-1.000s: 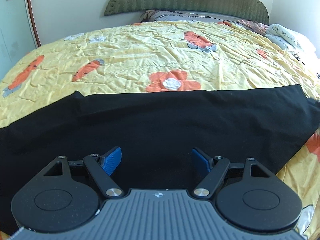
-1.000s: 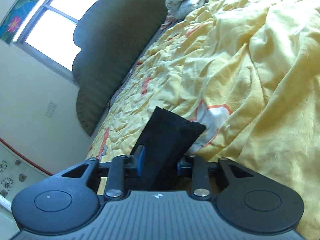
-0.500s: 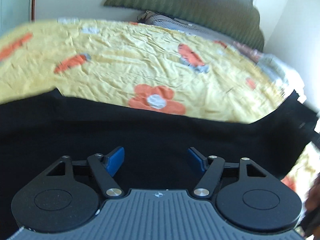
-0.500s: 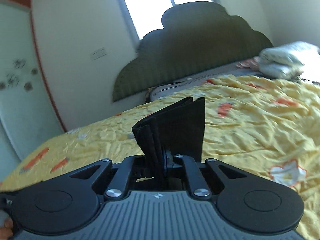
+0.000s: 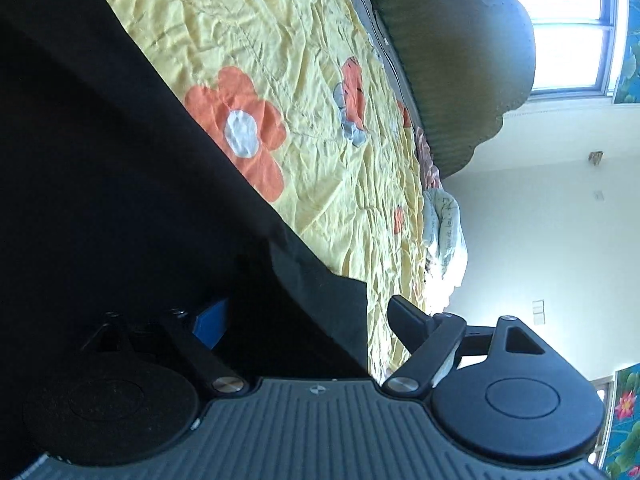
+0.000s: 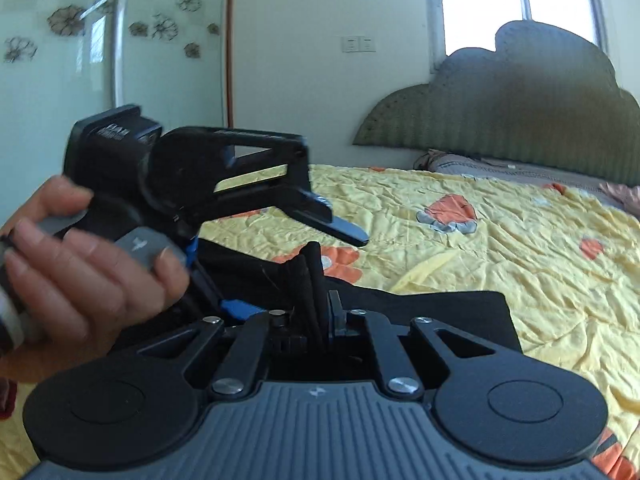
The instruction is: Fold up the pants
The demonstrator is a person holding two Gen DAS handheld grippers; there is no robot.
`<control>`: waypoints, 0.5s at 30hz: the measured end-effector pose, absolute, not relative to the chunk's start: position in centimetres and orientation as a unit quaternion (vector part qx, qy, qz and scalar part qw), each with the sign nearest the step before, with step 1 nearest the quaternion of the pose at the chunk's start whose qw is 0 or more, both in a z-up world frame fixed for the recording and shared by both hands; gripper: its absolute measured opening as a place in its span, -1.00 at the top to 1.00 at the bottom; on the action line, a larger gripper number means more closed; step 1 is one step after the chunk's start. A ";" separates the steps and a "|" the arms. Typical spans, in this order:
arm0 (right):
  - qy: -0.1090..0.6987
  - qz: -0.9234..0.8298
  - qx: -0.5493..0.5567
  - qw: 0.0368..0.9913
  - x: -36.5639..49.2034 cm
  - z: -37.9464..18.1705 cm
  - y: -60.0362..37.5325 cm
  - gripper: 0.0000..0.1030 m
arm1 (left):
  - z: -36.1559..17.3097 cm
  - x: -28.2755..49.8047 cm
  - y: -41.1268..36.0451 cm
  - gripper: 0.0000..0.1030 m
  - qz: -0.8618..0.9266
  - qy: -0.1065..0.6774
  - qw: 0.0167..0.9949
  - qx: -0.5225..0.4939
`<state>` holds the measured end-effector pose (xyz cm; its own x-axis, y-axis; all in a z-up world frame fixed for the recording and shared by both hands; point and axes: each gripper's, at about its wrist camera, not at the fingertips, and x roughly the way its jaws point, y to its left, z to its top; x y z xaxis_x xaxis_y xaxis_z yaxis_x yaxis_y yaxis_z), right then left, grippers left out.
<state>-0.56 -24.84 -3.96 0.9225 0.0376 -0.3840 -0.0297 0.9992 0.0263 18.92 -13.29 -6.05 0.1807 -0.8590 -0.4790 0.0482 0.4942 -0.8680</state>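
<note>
1. the black pants [image 6: 440, 312] lie spread over a bed covered by a yellow quilt [image 6: 500, 240] printed with orange flowers.
2. the right gripper [image 6: 320, 312] is clamped tight on a bunched fold of the pants – several layers of black cloth stand up between its fingers, and the rest of the garment trails away flat onto the quilt to the right.
3. the left gripper [image 5: 308, 320] is rolled well onto its side, so the bed runs diagonally through its view. its jaws stand wide apart.
4. one blue-padded finger [image 5: 212, 320] of the left gripper sits over the black cloth; the other finger is out over the quilt, past the edge of the pants. the edge of the cloth runs between the two fingers – neither pad is seen pressing on it.
5. in the right wrist view the left gripper shows from the side, held by a person's hand [image 6: 80, 264], just beside the right gripper and above the same part of the pants.
6. a dark green headboard [image 6: 520, 112] stands at the far end of the bed, under a bright window [image 6: 516, 0].
7. folded pale bedding [image 5: 446, 232] rests on the quilt near the headboard.
</note>
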 end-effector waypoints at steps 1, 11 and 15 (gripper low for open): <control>0.199 0.022 -0.014 0.980 -0.7 -4.0 -24.1 0.84 | -5.9 19.1 -13.1 -0.31 -0.337 0.539 0.679 -0.369; 0.200 0.093 -0.093 0.971 1.0 -4.3 -18.6 0.84 | -3.0 18.1 -9.3 0.94 -0.301 0.470 0.795 -0.238; 0.199 0.125 -0.110 0.966 2.2 -4.5 -16.4 0.84 | -1.8 17.4 -8.1 0.93 -0.269 0.421 0.851 -0.163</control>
<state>2.18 -16.42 -4.53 0.8894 0.1970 -0.4126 -0.2845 0.9449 -0.1620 17.36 -8.07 -1.83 0.5018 -0.5942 -0.6286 0.3204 0.8027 -0.5030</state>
